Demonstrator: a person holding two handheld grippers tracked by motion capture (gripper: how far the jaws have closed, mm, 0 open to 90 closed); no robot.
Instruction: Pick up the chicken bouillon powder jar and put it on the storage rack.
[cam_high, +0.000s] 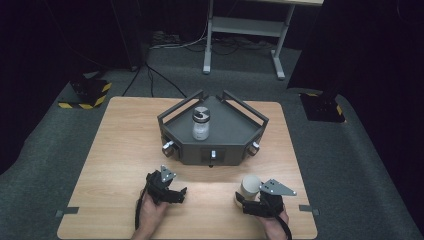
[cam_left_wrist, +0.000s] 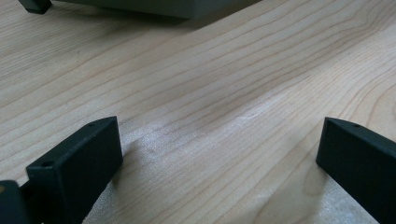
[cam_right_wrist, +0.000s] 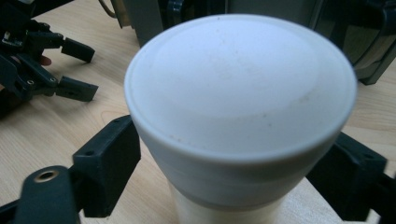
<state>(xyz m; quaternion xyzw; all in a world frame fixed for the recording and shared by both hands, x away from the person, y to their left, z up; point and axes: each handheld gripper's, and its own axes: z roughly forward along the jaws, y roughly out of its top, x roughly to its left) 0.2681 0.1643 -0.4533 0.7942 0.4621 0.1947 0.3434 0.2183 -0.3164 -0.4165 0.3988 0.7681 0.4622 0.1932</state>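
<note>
Where the counter (cam_high: 120, 150) meets its near edge, two hand-held grippers are logged, one per hand.

Right gripper (cam_high: 248, 200): near-right part of the counter. Jaws set on either side of a white-lidded jar (cam_right_wrist: 240, 107), below the lid; whether the pads press on the body cannot be told, as the lid's overhang hides the contact. Jar stands upright on the counter, just in front of the tray's near wall, cream body under a broad white lid.

Left gripper (cam_high: 179, 195): near-left of centre, well apart from the jar. Jaws wide, nothing between them but bare wood; low over the counter, angled toward the right.

Tray (cam_high: 235, 127): dark, angular, railed, at the counter's middle, far side. Holds a second jar (cam_high: 201, 124), clear with a dark lid, upright, left of the tray's centre.

Beyond the counter: grey carpet, cables, a white frame's legs.
</note>
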